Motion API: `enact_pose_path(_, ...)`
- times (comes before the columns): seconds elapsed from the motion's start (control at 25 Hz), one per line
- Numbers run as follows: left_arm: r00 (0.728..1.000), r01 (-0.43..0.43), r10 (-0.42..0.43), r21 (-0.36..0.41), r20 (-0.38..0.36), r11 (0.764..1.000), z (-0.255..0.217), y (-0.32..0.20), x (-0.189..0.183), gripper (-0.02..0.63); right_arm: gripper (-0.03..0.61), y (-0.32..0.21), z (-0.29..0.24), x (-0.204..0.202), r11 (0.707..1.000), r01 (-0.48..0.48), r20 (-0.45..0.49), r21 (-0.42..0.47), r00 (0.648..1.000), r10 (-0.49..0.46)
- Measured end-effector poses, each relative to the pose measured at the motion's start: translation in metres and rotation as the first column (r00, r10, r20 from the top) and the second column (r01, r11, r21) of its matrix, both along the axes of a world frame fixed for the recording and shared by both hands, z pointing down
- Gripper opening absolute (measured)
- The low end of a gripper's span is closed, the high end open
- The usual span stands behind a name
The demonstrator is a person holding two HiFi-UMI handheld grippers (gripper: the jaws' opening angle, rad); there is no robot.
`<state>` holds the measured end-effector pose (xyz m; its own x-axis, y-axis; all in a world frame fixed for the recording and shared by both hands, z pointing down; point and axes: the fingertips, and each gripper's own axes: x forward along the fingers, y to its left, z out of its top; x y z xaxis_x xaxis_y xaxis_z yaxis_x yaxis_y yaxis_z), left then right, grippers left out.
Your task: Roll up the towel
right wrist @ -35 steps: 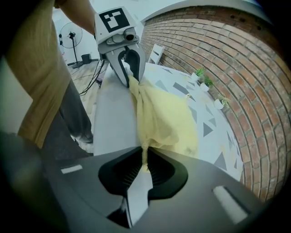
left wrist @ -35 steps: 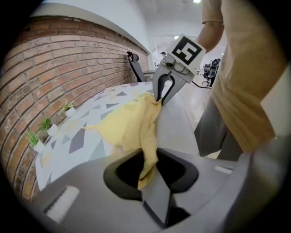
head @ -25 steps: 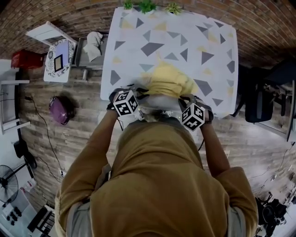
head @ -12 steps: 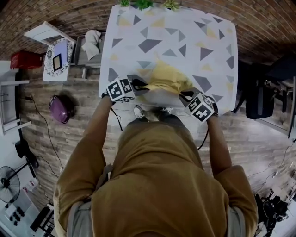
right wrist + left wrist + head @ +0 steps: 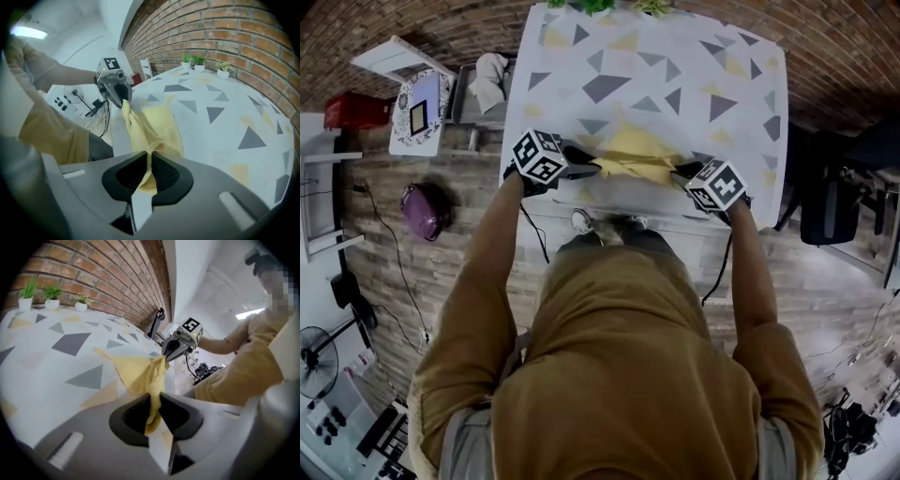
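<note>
Item 1: yellow towel [image 5: 633, 157], bunched, slung between 2 hand-held grippers above the near edge of the counter [image 5: 675, 66]; its far part lies on the triangle-patterned top.
Item 2: left hand-held gripper [image 5: 154, 399], jaws pinching 1 end of the towel, cloth hanging through the gap.
Item 3: right hand-held gripper [image 5: 149, 159], jaws pressed on the opposite end.
Item 4: 3 small potted plants [image 5: 200, 62], at the far counter edge, beside the brick wall [image 5: 225, 28].
</note>
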<state>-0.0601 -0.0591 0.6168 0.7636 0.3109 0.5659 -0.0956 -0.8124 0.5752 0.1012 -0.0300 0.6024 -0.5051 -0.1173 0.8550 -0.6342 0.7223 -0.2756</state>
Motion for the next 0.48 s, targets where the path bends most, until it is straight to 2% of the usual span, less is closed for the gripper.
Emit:
enact_pose_path(0.12, 0.998, 0.062, -0.062, 0.003, 0.023, 0.998, 0.010, -0.010, -0.001, 0.123, 0.034, -0.010, 0.009, 0.004, 1.000, -0.030, -0.023, -0.009, 0.999, 0.030)
enact_pose_path(0.24, 0.994, 0.103, -0.105, 0.056, 0.043, 0.993, 0.015, -0.015, -0.002, 0.124, 0.035, -0.015, 0.019, 0.011, 0.997, -0.079, -0.059, -0.005, 0.995, 0.078)
enact_pose_path(0.36, 0.987, 0.118, -0.136, 0.187, 0.086, 0.975, 0.018, -0.021, -0.007, 0.138, 0.038, -0.015, 0.026, 0.017, 0.993, -0.118, -0.090, 0.003, 0.989, 0.118)
enact_pose_path(0.48, 0.978, 0.057, -0.128, 0.375, 0.167, 0.925, 0.021, -0.025, -0.017, 0.163, 0.068, -0.015, 0.025, 0.022, 0.992, -0.114, -0.136, 0.052, 0.983, 0.120)
